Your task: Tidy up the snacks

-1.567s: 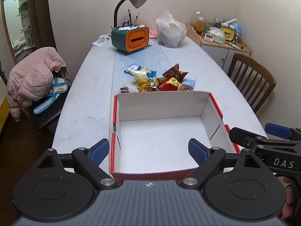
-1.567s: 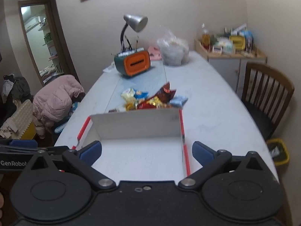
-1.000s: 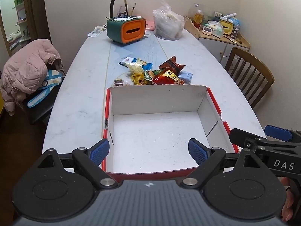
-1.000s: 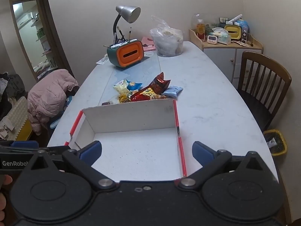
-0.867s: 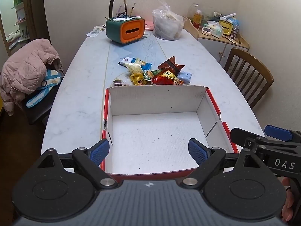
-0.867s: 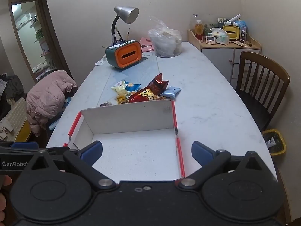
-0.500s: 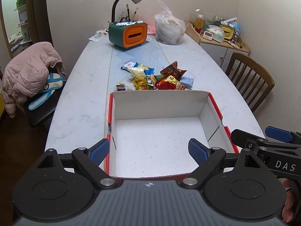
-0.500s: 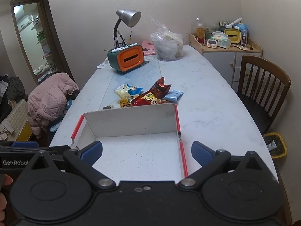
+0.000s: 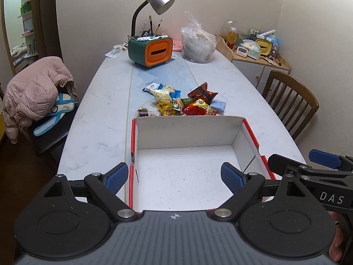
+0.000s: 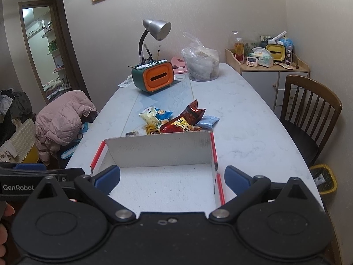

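- Both views are tilting upward compared with a second ago: the box (image 9: 183, 176) is sitting lower in frame and the far wall and lamp (image 9: 154, 4) are showing more. I read this as both tools drawing back and levelling, not reaching in.
- The left gripper (image 9: 174, 177) is hovering over the near edge of the box, its tongs spread wide apart with nothing between them; one blue pad (image 9: 117, 177) is hanging just outside the red left wall, the other over the white floor.
- The right gripper (image 10: 173, 178) is likewise holding its tongs wide apart and empty, straddling the box's right wall (image 10: 217, 176).
- The box is lying open on the marble table (image 9: 99, 114), white inside, red-edged, and holding no snacks yet.
- The snack pile (image 9: 187, 103) is lying on the table just beyond the box's far wall, not touching either tool. A dark red bag (image 10: 193, 111) is standing up at the back, a yellow-red bag (image 10: 179, 124) is leaning against the box side, and a pale blue packet (image 10: 207, 121) is sitting to the right.
- The pile and box are not shifting between frames; only the cameras are moving.
- Judgement: the task is at its very start. Nothing is sorted, and either tool needs to travel forward over the far wall to reach a first packet.
- Risk: the crinkly bags are overlapping, so one pinch may drag a neighbour.
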A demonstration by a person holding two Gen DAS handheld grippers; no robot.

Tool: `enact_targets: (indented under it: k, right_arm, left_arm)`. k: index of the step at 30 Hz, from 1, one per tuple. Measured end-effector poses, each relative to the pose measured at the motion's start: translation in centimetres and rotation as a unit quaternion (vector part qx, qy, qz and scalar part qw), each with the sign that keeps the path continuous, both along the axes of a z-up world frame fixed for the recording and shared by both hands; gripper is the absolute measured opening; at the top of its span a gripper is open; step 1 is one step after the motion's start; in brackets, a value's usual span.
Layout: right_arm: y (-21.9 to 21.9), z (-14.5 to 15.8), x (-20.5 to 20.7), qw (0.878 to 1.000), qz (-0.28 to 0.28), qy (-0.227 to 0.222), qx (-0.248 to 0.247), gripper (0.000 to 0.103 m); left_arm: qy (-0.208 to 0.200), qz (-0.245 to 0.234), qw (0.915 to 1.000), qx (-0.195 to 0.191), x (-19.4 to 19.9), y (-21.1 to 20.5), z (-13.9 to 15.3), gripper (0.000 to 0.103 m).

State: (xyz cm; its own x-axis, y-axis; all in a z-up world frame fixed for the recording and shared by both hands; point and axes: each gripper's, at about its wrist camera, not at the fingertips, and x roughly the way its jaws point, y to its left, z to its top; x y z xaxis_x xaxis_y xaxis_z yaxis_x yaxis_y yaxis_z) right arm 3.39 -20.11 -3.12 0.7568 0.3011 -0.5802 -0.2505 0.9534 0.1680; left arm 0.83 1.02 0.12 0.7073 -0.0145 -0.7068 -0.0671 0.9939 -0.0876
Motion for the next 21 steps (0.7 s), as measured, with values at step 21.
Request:
enact_targets:
  k: [21]
  right_arm:
    - [0.09, 0.39, -0.93, 1.000, -0.006, -0.011, 0.003, 0.101]
  left_arm:
    - [-0.011, -0.006, 0.9999, -0.001, -0.42, 0.29, 0.51, 0.091]
